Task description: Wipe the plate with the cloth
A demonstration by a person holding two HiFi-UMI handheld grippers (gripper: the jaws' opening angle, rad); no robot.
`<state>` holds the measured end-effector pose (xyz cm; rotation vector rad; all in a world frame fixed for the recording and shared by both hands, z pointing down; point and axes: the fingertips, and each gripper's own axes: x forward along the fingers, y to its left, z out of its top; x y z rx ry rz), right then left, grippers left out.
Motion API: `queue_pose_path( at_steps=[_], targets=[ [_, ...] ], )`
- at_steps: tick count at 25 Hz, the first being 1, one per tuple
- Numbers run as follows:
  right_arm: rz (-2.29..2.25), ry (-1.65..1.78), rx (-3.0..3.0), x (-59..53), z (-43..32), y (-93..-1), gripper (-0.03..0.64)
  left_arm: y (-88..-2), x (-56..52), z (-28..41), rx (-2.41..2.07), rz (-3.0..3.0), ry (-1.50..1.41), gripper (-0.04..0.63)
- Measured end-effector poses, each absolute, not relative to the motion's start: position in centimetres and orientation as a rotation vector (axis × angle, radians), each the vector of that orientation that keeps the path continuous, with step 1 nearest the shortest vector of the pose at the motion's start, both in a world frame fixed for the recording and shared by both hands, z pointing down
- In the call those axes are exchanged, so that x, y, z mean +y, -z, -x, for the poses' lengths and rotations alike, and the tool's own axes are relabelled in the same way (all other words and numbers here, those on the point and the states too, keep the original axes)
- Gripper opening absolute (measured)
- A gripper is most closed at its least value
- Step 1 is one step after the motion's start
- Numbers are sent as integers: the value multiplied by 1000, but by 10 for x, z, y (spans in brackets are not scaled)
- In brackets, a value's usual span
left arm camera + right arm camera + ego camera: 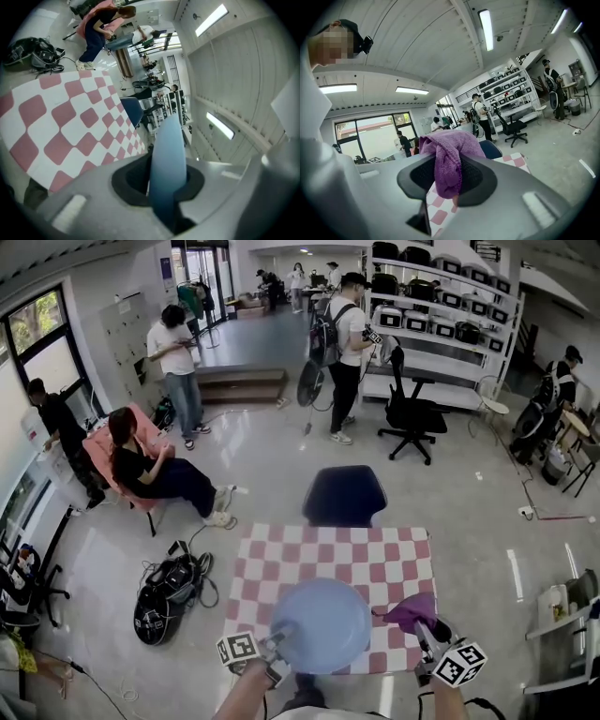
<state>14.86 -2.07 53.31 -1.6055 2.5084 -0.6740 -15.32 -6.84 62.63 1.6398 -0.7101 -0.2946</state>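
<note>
Busy open room, pink-and-white checked table (375, 559) below. Pinched by its rim in the left gripper (166, 187), jaws pressed on it: the pale blue plate (321, 624), held up over the table's near edge. Gripped in the right gripper (447, 176): the purple cloth (411, 612), just beside the plate's right rim, seemingly not touching. Both things in hand; wiping probably all yet to do
</note>
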Motion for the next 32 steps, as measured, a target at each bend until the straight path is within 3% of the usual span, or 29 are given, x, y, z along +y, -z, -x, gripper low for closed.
queue_pose_path(
  at_steps=[16, 23, 32],
  targets=[
    [1605, 720, 2822, -148, -29, -556, 106, -639, -170, 139, -569, -1693, 112, 46],
    [1661, 777, 2958, -172, -27, -579, 106, -638, -163, 113, -531, -1729, 70, 46],
    [1604, 550, 3317, -178, -30, -586, 104, -628, -137, 72, -501, -1758, 74, 48]
  ],
)
